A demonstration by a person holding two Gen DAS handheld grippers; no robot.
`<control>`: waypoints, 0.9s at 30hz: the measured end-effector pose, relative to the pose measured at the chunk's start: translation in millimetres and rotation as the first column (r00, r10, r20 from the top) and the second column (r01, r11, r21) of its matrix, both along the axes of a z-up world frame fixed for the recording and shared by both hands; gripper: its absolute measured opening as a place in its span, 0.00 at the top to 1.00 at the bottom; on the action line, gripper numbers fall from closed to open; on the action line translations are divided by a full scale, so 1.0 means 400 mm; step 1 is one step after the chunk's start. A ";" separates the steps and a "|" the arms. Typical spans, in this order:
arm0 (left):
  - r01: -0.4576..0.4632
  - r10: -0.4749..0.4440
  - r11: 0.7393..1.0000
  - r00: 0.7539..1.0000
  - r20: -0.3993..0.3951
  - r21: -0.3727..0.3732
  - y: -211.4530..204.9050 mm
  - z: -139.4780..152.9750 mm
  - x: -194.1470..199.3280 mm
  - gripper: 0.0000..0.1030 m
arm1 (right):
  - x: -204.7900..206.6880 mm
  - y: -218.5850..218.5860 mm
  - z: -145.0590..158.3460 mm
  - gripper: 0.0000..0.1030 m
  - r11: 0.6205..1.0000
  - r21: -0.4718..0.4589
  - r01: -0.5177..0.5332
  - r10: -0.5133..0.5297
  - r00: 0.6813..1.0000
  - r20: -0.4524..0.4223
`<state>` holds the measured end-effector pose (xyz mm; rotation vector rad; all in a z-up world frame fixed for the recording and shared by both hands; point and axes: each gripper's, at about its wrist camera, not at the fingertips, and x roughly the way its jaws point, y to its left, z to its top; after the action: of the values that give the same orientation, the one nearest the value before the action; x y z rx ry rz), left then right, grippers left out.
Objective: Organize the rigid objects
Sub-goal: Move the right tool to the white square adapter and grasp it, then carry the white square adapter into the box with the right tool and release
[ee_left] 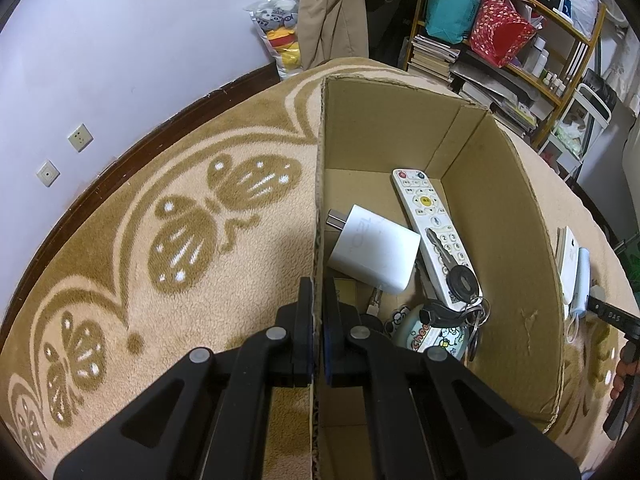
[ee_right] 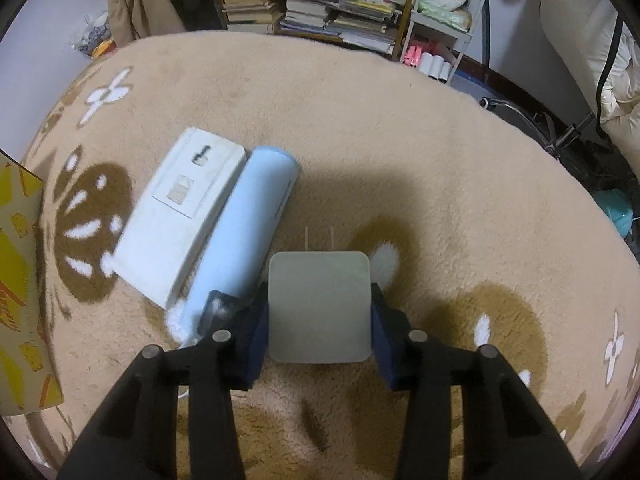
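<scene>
We pinch the box [ee_left: 508,216] wall in our left gripper [ee_left: 318,320]; our right gripper [ee_right: 319,320] grasps a charger [ee_right: 319,306]; a remote [ee_right: 180,216] and blue tube [ee_right: 248,224] remain outside.

Even indoor light overhead casts soft shadows across the carpet [ee_right: 400,128]; fisheye bends both views into dark vignetted corners, with slight blur on the right wrist view

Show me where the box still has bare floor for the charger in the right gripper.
Free: the far end of the cardboard box, beyond the white charger and left of the remote. Crowded: the near middle, where keys and a cartoon case pile up. The left gripper clamps the left wall.
</scene>
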<state>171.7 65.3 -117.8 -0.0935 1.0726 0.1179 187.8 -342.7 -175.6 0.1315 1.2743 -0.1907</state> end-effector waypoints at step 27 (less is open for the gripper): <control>-0.004 0.004 1.000 1.000 0.001 -0.014 0.006 0.012 0.006 0.97 | 0.019 0.346 0.370 0.53 0.949 0.082 -0.305 0.255 0.894 0.369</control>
<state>174.1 67.7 -113.0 -0.1082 1.0724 0.1145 195.4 -204.4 -27.7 0.0927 0.9296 0.1676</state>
